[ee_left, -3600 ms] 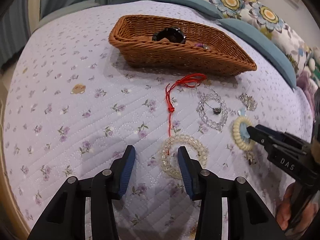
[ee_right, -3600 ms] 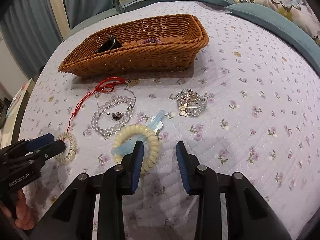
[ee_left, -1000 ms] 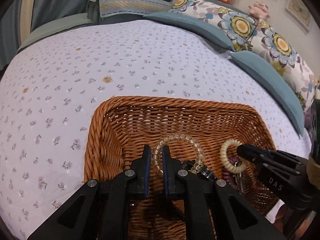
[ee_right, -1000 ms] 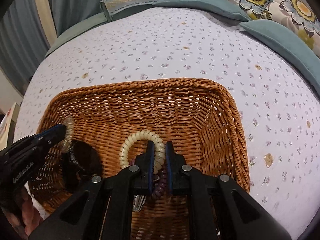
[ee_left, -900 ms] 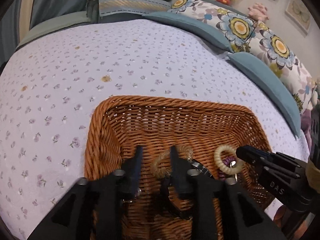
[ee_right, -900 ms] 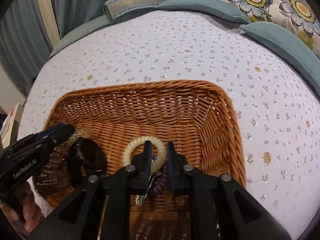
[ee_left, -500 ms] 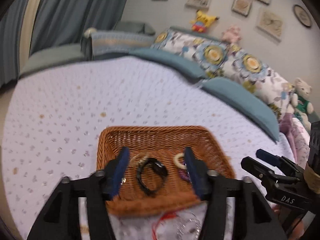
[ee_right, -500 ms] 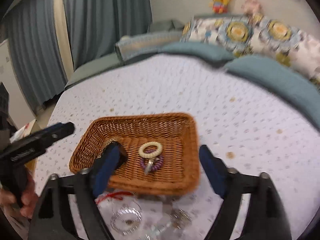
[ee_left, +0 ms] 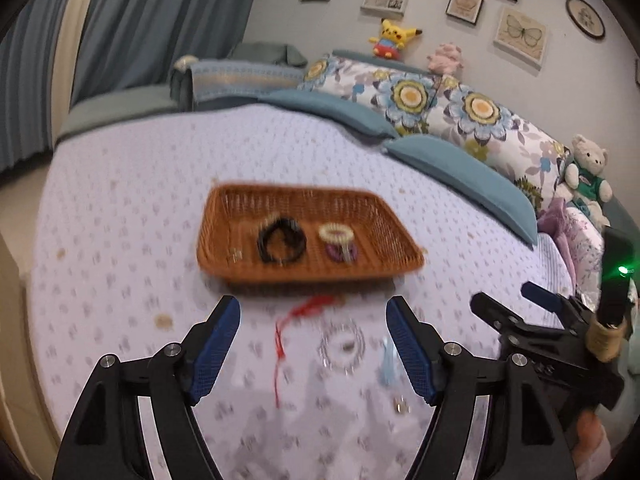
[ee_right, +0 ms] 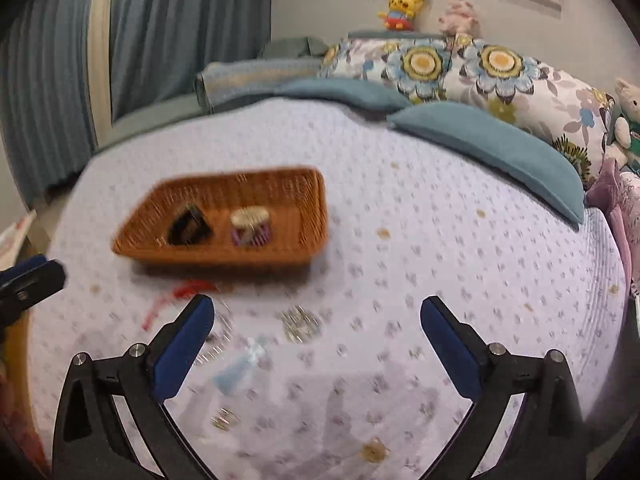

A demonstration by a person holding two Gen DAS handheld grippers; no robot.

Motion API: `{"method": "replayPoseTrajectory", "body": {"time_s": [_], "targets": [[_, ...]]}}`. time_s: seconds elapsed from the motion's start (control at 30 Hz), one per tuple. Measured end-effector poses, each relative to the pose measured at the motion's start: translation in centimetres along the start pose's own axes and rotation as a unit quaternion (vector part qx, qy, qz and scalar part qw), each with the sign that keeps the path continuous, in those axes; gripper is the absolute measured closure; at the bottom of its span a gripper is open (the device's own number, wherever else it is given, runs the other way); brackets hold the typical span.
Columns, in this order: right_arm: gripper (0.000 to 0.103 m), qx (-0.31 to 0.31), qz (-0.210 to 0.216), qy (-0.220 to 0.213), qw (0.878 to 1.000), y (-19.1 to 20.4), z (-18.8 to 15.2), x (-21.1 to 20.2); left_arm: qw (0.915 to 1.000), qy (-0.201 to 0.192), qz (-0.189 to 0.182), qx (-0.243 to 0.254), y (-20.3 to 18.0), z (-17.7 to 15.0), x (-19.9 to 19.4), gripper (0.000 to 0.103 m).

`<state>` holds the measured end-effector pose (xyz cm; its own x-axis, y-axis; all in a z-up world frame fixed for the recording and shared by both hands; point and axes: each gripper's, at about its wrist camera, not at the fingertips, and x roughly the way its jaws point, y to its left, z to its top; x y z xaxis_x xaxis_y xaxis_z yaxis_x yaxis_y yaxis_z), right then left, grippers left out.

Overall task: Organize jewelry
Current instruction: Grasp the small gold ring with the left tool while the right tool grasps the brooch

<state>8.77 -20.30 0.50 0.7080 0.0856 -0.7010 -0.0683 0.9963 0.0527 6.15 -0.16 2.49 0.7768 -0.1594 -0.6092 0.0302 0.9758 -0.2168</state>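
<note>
A brown wicker basket (ee_left: 240, 208) (ee_right: 304, 196) sits on the quilted bed. In it lie a black bracelet (ee_left: 281, 240) (ee_right: 188, 226), a cream coil ring (ee_left: 336, 234) (ee_right: 250, 216) over a purple piece, and a faint beaded bracelet by the black one. My left gripper (ee_left: 313, 344) is open and empty, held above the bed in front of the basket. My right gripper (ee_right: 316, 340) is open and empty too. On the quilt lie a red cord (ee_left: 304, 312) (ee_right: 188, 290), a clear bead bracelet (ee_left: 341, 345), a pale blue piece (ee_left: 387, 364) (ee_right: 236, 368) and a silver cluster (ee_right: 300, 322).
Blue and floral pillows (ee_left: 460, 152) (ee_right: 488, 140) line the far right of the bed. A small metal piece (ee_left: 401, 406) (ee_right: 226, 420) lies near the front. Soft toys stand on the headboard (ee_left: 394, 38). Curtains (ee_right: 180, 32) hang at the left. Both views are blurred.
Both grippers let go of the beaded bracelet and the cream coil ring in the basket, opened wide and pulled back and up. The basket now looks smaller and farther off.
</note>
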Motion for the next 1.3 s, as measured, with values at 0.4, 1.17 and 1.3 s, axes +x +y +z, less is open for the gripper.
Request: {"method": "replayPoseTrajectory", "body": {"time_s": [0.4,1.17,1.3], "targets": [[0.008,0.079,0.036,0.112,0.990,-7.2,-1.6,5.9,0.9922,0.097,-0.067,0.040,-3.3,-6.4,5.5,0.026],[0.056,-0.022,0.112,0.167,0.979,-0.1,-1.5,12.6,0.9693,0.188,-0.138,0.078,-7.1,-9.3,9.8,0.062],[0.065,-0.049,0.090,0.164,0.981,1.2,-2.0,13.1,0.9699,0.188,-0.127,0.089,-7.6,-9.3,10.2,0.077]]}}
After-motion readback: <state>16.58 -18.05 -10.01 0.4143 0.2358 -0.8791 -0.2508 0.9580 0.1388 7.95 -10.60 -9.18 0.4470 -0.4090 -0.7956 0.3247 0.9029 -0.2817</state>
